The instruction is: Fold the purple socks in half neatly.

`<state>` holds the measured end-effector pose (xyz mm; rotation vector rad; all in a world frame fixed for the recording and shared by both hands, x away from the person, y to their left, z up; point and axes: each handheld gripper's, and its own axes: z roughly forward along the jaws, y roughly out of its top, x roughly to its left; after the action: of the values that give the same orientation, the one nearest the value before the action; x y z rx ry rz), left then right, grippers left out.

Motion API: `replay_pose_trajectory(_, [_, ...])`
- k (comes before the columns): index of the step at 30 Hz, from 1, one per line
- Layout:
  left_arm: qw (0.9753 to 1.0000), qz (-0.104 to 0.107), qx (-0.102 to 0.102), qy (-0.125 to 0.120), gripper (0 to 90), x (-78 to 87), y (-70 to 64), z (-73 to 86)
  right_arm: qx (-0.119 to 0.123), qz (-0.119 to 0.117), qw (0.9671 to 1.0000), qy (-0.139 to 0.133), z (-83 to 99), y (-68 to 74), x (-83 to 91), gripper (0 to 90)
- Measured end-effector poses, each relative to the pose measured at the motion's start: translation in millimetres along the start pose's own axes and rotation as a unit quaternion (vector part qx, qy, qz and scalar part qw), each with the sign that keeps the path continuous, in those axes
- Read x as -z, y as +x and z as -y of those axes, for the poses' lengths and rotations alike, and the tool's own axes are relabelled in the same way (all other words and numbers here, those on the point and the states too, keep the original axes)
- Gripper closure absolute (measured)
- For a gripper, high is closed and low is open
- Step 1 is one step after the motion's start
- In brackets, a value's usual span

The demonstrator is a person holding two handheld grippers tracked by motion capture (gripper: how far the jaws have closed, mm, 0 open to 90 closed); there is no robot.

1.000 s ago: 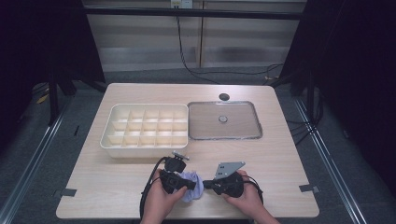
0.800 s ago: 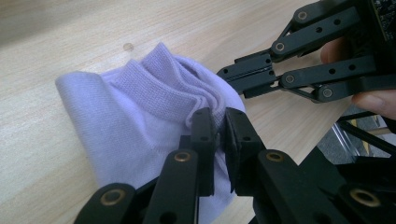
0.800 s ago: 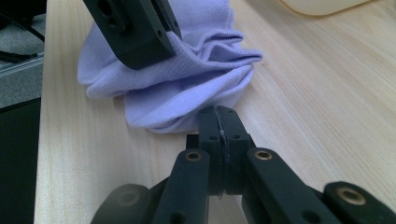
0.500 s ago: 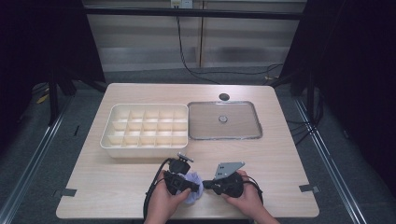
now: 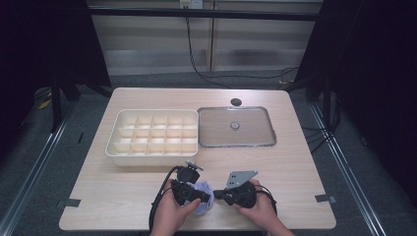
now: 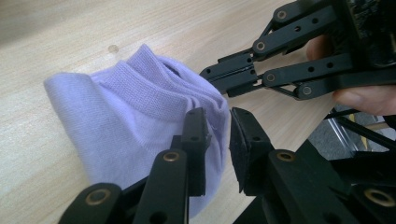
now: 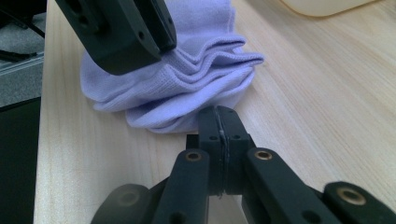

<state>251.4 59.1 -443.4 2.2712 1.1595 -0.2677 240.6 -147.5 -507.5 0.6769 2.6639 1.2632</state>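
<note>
A lilac sock [image 5: 203,195] lies bunched on the wooden table near its front edge, between the person's two hands. My left gripper [image 5: 206,197] comes in from the left. In the left gripper view my left gripper [image 6: 219,140] is shut on the sock [image 6: 116,107], with fabric in the narrow gap between its jaws. My right gripper [image 5: 217,195] comes in from the right, and its tips [image 6: 208,74] sit at the ribbed cuff. Seen from the right gripper view, my right gripper [image 7: 218,123] has its jaws pressed together at the edge of the sock [image 7: 187,79].
A cream tray [image 5: 112,142] divided into several compartments stands behind the hands. To its right lies a flat clear tray [image 5: 236,145] with a small disc [image 5: 235,125] in it. A small black round thing [image 5: 236,102] sits near the far edge.
Both hands and grippers have drawn slightly toward the table's front edge, with the sock staying bunched between them. The trays have not moved.
</note>
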Motion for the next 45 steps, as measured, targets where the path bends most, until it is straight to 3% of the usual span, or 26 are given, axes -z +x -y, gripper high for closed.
replay_pose_trajectory(10, [0.9991,-0.033,0.011,-0.023,79.0,9.5,18.2,1.8,-0.001,0.0,1.0,-0.001,0.3,-0.2,-0.1,89.3])
replay_pose_trajectory(17, [0.998,-0.058,0.01,-0.02,81.4,1.4,24.9,6.4,0.002,0.001,1.0,-0.001,0.0,0.4,-0.3,89.4])
replay_pose_trajectory(24, [0.9982,-0.059,0.006,-0.007,81.3,-11.9,25.4,9.2,0.003,0.004,1.0,-0.002,-0.2,1.3,-0.7,89.4])
replay_pose_trajectory(30, [0.9978,-0.064,0.007,-0.012,79.4,-16.3,23.5,11.3,0.001,0.003,1.0,-0.001,-0.3,1.6,-0.9,89.4])
replay_pose_trajectory(39, [0.9981,-0.058,-0.004,-0.021,78.3,-7.5,15.1,10.8,0.001,0.002,1.0,-0.002,-0.2,1.5,-1.1,89.4])
replay_pose_trajectory(45, [0.9985,-0.055,-0.004,-0.008,78.2,-12.1,14.1,15.2,0.0,0.001,1.0,-0.002,-0.2,1.3,-1.1,89.4])
